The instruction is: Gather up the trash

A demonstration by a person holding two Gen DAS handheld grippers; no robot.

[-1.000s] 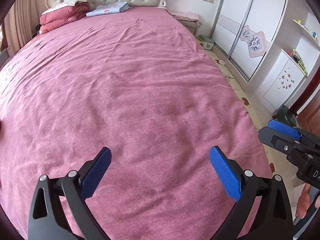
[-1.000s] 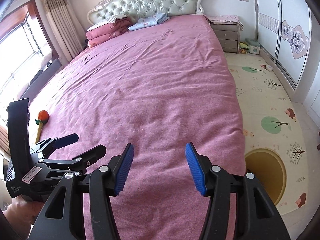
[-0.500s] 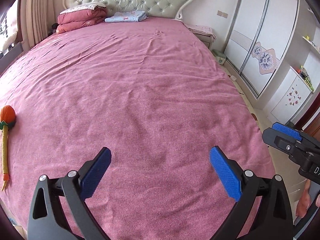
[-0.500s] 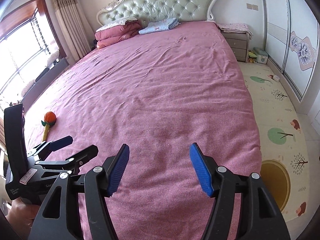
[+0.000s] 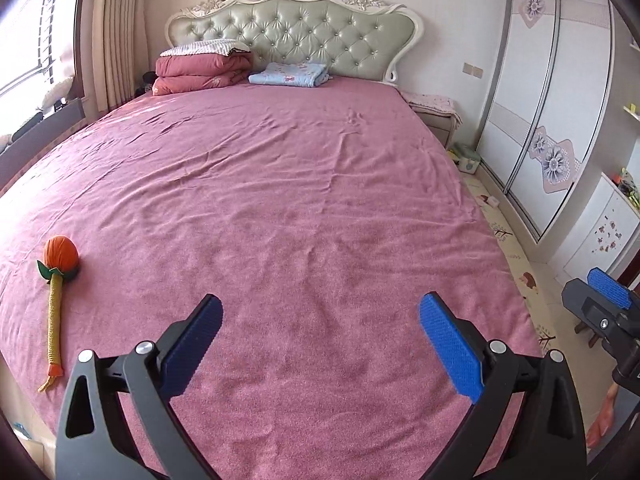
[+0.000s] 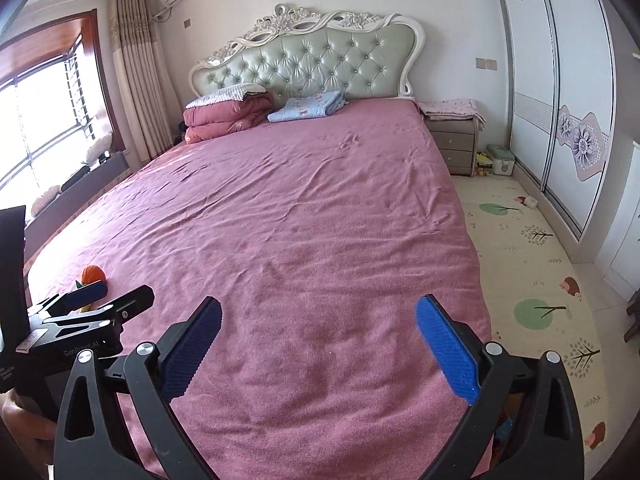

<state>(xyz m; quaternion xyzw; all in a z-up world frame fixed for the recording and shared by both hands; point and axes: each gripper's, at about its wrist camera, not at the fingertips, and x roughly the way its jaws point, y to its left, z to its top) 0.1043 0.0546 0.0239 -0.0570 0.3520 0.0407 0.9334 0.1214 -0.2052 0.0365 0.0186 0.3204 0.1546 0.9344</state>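
A plush toy with an orange head and a long yellow stem (image 5: 56, 300) lies on the pink bedspread (image 5: 300, 200) near the bed's left edge; only its orange head (image 6: 93, 273) shows in the right wrist view. My left gripper (image 5: 320, 340) is open and empty above the foot of the bed, to the right of the toy. My right gripper (image 6: 318, 340) is open and empty, also above the foot of the bed. The left gripper (image 6: 100, 300) shows at the left of the right wrist view. No clear piece of trash shows on the bed.
Folded pink quilt (image 5: 200, 72) and a blue folded cloth (image 5: 288, 74) lie by the tufted headboard (image 5: 296, 36). A nightstand (image 6: 456, 140), a small box (image 6: 500, 162) and sliding wardrobe doors (image 6: 568, 112) stand right of the bed. A patterned play mat (image 6: 532, 272) covers the floor.
Both grippers have tilted up and drawn back, so the headboard and walls came into view. The plush toy came into the left wrist view. The right gripper's jaws have opened wider.
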